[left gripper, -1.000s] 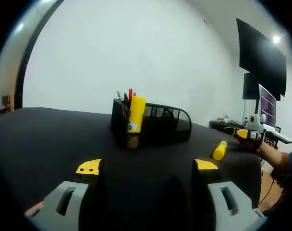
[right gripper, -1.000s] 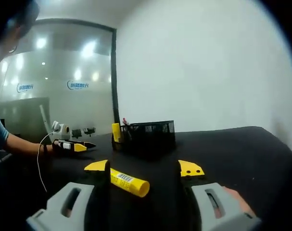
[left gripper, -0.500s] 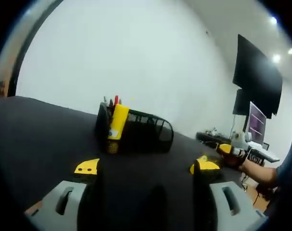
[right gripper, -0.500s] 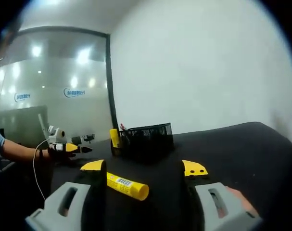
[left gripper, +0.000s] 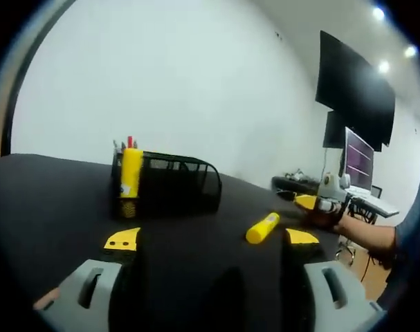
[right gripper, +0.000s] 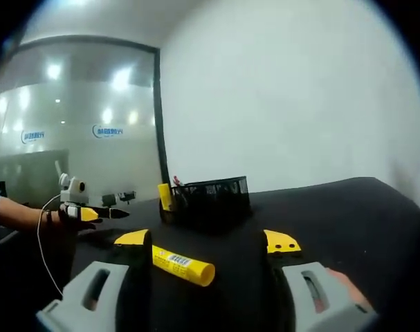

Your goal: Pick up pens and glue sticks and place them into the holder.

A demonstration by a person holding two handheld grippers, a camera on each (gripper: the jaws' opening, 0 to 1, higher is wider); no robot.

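A black mesh holder (left gripper: 169, 184) stands on the black table (left gripper: 50, 200) with a yellow glue stick (left gripper: 131, 173) and pens (left gripper: 129, 143) upright at its left end. A second yellow glue stick (left gripper: 262, 228) lies loose on the table to the right of the holder. My left gripper (left gripper: 213, 238) is open, well short of both. In the right gripper view the holder (right gripper: 210, 197) is farther back, and the loose glue stick (right gripper: 182, 265) lies on the table between the wide-apart jaws of my open right gripper (right gripper: 207, 240), nearer the left jaw.
My right gripper (left gripper: 313, 203) and a person's forearm (left gripper: 365, 235) come in from the right. A dark monitor (left gripper: 355, 90) hangs above a lit screen (left gripper: 358, 159). My left gripper (right gripper: 81, 213) hovers at the left before a glass wall (right gripper: 71, 138).
The left gripper's camera has swung right, so the holder sits further left in its view and the loose glue stick now lies ahead between its jaws. The right gripper has barely moved.
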